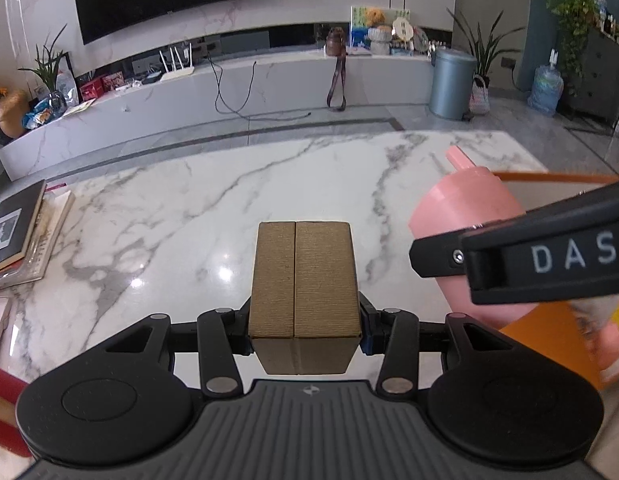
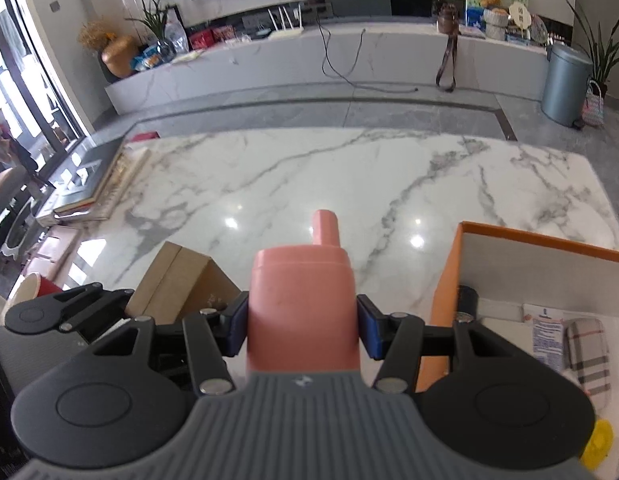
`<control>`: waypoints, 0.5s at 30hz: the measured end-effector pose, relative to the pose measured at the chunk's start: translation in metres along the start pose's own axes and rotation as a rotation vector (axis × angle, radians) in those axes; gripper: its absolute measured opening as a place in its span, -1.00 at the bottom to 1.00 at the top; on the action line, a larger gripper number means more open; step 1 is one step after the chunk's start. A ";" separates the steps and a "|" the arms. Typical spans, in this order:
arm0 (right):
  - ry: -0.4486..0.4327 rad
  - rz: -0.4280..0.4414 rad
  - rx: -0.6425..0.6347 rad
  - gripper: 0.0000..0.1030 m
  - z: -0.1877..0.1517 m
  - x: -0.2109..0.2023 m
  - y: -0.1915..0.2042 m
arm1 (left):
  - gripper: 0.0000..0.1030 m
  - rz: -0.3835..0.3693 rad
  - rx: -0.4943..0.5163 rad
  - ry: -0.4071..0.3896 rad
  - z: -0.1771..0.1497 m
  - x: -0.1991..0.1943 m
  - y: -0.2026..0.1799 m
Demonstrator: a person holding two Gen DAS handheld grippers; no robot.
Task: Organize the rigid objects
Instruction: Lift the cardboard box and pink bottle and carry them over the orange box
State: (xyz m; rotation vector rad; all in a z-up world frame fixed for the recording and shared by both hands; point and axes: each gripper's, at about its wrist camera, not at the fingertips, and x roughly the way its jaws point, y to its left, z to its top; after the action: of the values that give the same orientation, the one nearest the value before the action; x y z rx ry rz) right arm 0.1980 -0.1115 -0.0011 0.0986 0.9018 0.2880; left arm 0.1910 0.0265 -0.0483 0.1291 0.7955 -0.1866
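Observation:
My left gripper point(image 1: 304, 320) is shut on a brown cardboard box point(image 1: 304, 280) and holds it above the white marble table point(image 1: 189, 208). The box also shows in the right wrist view point(image 2: 181, 280), low at the left. My right gripper point(image 2: 302, 320) is shut on a pink bottle point(image 2: 303, 304) with a narrow spout pointing forward. In the left wrist view the pink bottle point(image 1: 465, 212) and the right gripper's black finger point(image 1: 529, 256) sit to the right of the box. An orange-walled open box point(image 2: 445, 280) lies right of the bottle.
The orange box holds a checked case point(image 2: 589, 352), a paper card point(image 2: 547, 340), a dark cylinder point(image 2: 467, 300) and something yellow point(image 2: 597, 444). Stacked books point(image 1: 17, 236) lie at the table's left edge. A red cup point(image 2: 37, 288) stands low at the left.

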 end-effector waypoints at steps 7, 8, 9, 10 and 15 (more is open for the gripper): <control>-0.043 0.008 -0.025 0.07 -0.013 -0.059 -0.021 | -0.01 -0.066 -0.050 -0.055 0.004 -0.046 -0.010; -0.049 0.002 -0.034 0.07 -0.016 -0.067 -0.026 | -0.01 -0.079 -0.052 -0.060 0.005 -0.052 -0.013; -0.056 -0.006 -0.041 0.07 -0.018 -0.075 -0.031 | -0.01 -0.092 -0.052 -0.067 0.007 -0.057 -0.016; -0.061 -0.016 -0.045 0.07 -0.019 -0.082 -0.038 | -0.01 -0.105 -0.051 -0.080 0.010 -0.064 -0.020; -0.072 -0.090 -0.048 0.07 -0.032 -0.114 -0.078 | -0.01 -0.188 -0.035 -0.132 0.022 -0.085 -0.046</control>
State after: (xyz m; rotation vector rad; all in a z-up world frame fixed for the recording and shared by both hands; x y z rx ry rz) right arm 0.1224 -0.2202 0.0492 0.0238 0.8250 0.2204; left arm 0.1385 -0.0125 0.0260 0.0083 0.6785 -0.3556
